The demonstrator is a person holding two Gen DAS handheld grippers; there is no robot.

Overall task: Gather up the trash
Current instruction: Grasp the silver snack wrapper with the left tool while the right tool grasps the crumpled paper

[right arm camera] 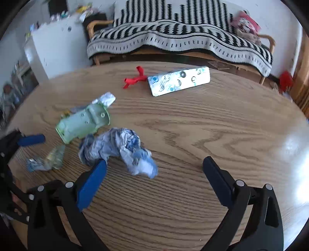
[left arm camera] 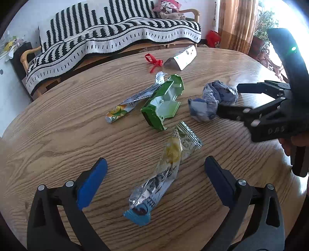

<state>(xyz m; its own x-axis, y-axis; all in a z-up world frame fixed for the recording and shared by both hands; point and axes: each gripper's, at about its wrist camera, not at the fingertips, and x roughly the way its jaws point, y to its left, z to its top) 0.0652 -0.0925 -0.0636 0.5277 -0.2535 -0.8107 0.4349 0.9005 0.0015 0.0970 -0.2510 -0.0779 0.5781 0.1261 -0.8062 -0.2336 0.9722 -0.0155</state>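
Trash lies scattered across the wooden tabletop (left arm camera: 58,119) in front of you: a clear snack wrapper (left arm camera: 164,173) with a blue end sits between the spread fingers of your left gripper (left arm camera: 155,179), which are wide apart and hold nothing. Just beyond it is a green plastic tray (left arm camera: 163,102), tipped on its side, with a long printed wrapper (left arm camera: 131,102) lying against its left edge. To the right of the tray rests a crumpled blue-and-white paper ball (left arm camera: 212,100); your right gripper (right arm camera: 154,180) hangs over it with its fingers wide open and empty, the left blue finger (right arm camera: 92,183) touching or just beside the near edge of the ball, the other well clear on bare wood. From the left wrist view you can see that gripper reaching in from the right, one black finger tip at the ball. Farther back, near the far edge, a red ribbon (left arm camera: 153,60) lies just beside a white printed carton (left arm camera: 182,58). Behind the tabletop stands a wooden sofa (left arm camera: 29,56) under a black-and-white striped blanket (left arm camera: 115,36), with a plush toy (left arm camera: 170,9) at one end and an orange curtain (left arm camera: 237,23) off to the right
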